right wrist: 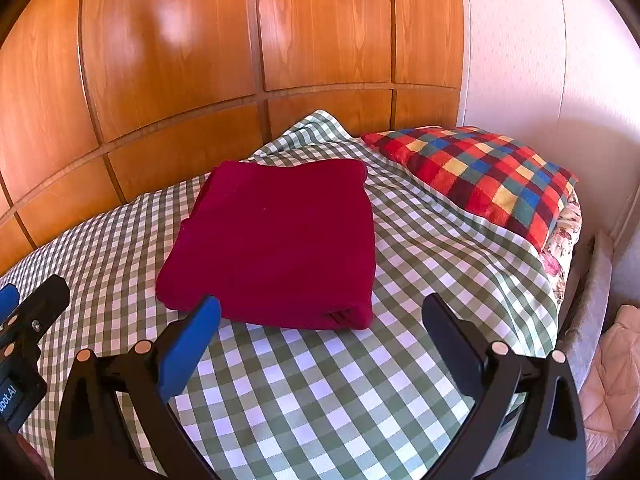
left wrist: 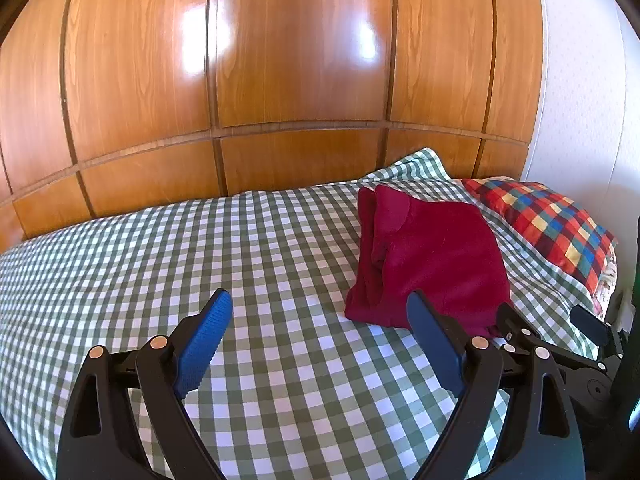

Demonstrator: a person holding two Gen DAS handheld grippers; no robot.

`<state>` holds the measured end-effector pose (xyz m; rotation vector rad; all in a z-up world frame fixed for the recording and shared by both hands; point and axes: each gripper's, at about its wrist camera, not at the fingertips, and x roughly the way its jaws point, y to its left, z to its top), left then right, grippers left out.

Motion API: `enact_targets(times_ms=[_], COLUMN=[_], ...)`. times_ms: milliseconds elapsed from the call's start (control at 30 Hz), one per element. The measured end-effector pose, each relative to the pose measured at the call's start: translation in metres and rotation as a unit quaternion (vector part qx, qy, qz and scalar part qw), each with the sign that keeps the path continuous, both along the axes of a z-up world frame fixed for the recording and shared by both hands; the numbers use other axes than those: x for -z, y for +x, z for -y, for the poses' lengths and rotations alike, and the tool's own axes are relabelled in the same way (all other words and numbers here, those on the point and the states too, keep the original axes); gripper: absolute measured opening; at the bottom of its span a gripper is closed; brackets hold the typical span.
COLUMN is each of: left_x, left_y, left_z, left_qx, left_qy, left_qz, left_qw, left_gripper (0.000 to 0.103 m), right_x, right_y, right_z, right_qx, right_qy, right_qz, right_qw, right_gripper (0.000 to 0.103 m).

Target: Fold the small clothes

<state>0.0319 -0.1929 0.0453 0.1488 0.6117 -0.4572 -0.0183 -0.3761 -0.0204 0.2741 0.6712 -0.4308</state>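
Note:
A dark red garment [right wrist: 276, 240] lies folded into a thick rectangle on the green-and-white checked bedspread [right wrist: 320, 392]. In the left wrist view the garment [left wrist: 432, 260] lies ahead and to the right, with folded layers showing on its left side. My left gripper [left wrist: 320, 308] is open and empty, above the bedspread [left wrist: 160, 264], left of the garment. My right gripper [right wrist: 324, 312] is open and empty, just in front of the garment's near edge. The right gripper also shows in the left wrist view [left wrist: 548, 328] at the right edge.
A multicoloured checked pillow [right wrist: 480, 176] lies to the right of the garment, near the white wall [right wrist: 540, 60]. Glossy wooden wardrobe panels [left wrist: 280, 60] stand behind the bed. A pink quilted item [right wrist: 612, 372] lies beyond the bed's right edge.

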Motion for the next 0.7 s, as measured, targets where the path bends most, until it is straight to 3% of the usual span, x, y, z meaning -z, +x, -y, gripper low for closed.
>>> enact_targets(times_ms=[700], left_x=[-0.0085], left_y=[-0.0033], left_z=[-0.005], left_qx=[0.004], left_qy=[0.0], left_qz=[0.014], left_qw=[0.9999], left_gripper=[0.088], right_x=[-0.0019], right_y=[0.0002], right_z=[-0.0047], right_qx=[-0.007], right_qy=[0.0], right_qz=[0.002], right_qw=[1.0], right_gripper=[0.101])
